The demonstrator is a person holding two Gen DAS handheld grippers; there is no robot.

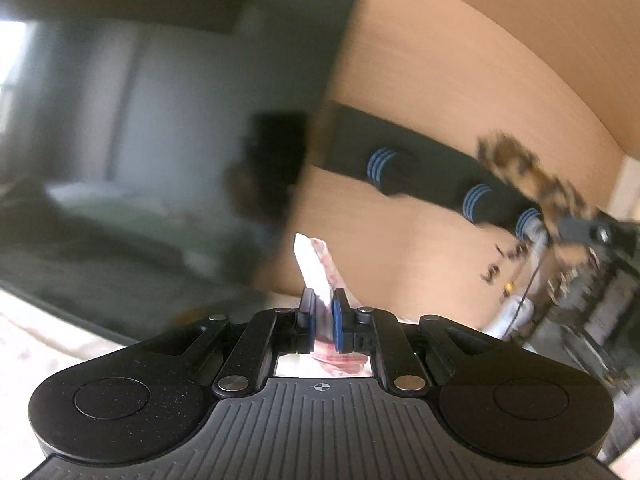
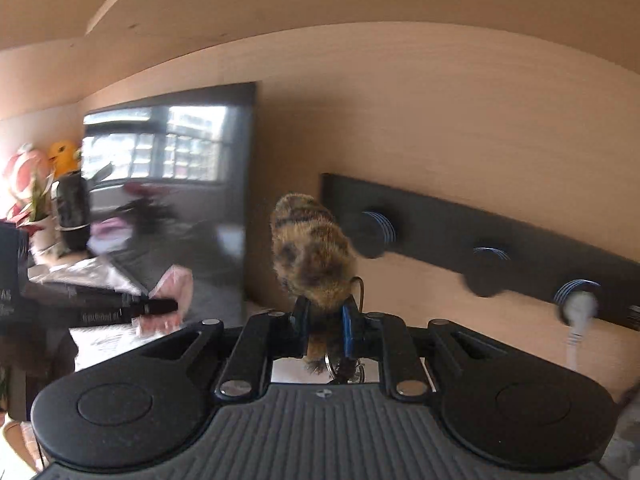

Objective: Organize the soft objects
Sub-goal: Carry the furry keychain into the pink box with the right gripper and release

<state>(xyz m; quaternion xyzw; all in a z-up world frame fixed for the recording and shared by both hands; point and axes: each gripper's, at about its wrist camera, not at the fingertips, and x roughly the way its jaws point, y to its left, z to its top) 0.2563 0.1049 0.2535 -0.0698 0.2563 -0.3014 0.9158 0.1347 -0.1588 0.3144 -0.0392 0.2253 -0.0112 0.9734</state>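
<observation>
No writing can be read; it's too blurry. Your left gripper (image 1: 323,312) is clenched on a pink-white soft cloth (image 1: 314,268). Your right gripper (image 2: 326,316) squeezes a brown spotted furry toy (image 2: 310,250). Both are up off the counter, in front of the wood wall (image 2: 440,120), w/ open room around. A black hook rail (image 2: 500,240) is near the toy, a dark TV screen (image 1: 160,120) beside it.

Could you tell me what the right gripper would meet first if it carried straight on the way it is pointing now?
Probably the wooden wall. The right gripper, jaws shut on the furry brown toy, aims between the dark screen and the black peg rail, whose nearest peg sits just right of that line; depth is unclear.
</observation>
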